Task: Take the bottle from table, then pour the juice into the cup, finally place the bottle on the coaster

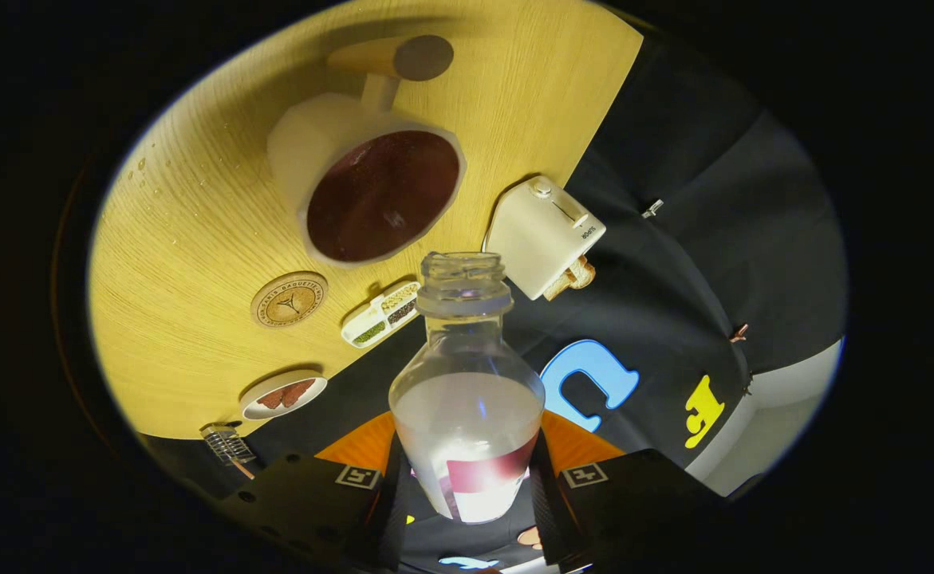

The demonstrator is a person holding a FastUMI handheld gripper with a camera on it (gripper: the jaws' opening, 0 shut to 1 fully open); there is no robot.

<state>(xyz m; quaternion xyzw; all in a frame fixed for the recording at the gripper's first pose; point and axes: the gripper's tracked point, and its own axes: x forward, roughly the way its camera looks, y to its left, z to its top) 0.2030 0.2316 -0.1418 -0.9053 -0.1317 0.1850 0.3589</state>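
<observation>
My tongs (pixel 467 486) clamp the clear, uncapped plastic bottle (pixel 467 399) low on its slick, nearly drained body, its mouth just short of the white cup (pixel 307 143) of dark juice, so it feels light and squeezable.

Warm, bright light floods the wooden table (pixel 195 239), casting soft shadows toward eleven o'clock. Fisheye bending grows strong at the rim. The bottle (pixel 467 399) shows glare low down.
</observation>
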